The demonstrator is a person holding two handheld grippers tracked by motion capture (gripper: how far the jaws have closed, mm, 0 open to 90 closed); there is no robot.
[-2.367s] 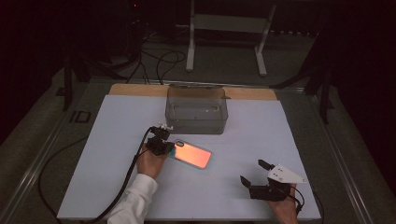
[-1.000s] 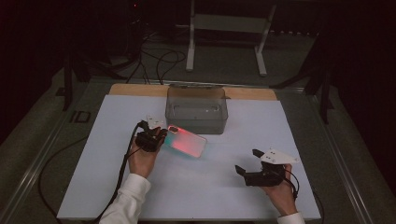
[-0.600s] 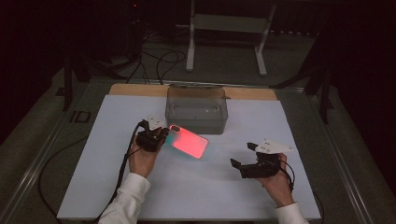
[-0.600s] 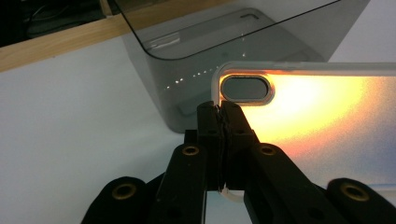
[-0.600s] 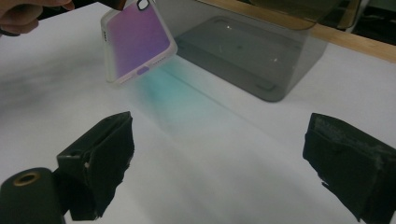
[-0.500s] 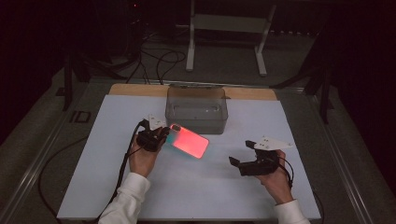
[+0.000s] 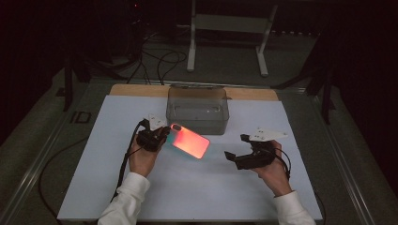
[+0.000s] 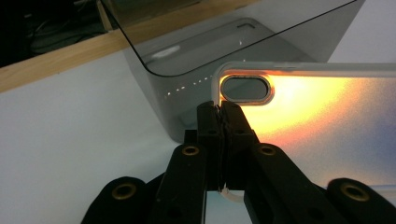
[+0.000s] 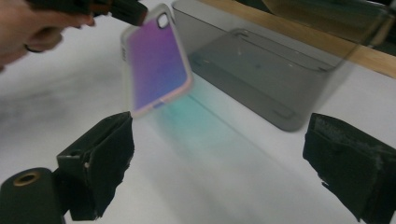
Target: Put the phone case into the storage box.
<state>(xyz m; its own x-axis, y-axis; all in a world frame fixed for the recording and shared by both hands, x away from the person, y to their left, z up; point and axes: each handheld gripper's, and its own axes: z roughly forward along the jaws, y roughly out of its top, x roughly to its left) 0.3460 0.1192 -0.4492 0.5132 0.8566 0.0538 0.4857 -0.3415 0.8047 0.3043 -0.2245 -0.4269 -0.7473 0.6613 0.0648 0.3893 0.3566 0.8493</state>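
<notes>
Left gripper [image 7: 158, 136] clamped on phone case [image 7: 190, 141] corner, held above table [image 7: 117, 187], right gripper [image 7: 240, 150] at right, jaws wide, pointing left.

Your phone case [image 7: 189, 140] at frame centre looks like glossy plastic: a clear, smooth rim around an iridescent back, orange-red from above, violet to teal in the right gripper view [image 9: 156, 60]. The box [image 7: 197, 108] above it reads as smoke-grey translucent plastic, smooth and shiny, with small glints. The table sheet [image 7: 187, 187] is matt white, paper-like. A bare wood strip [image 7: 136, 90] runs along its upper edge. Your left gripper [image 8: 219, 140] shows matt black jaws with brass-coloured rivets; the right gripper [image 9: 219, 168] carries rough, foam-like black pads.
</notes>
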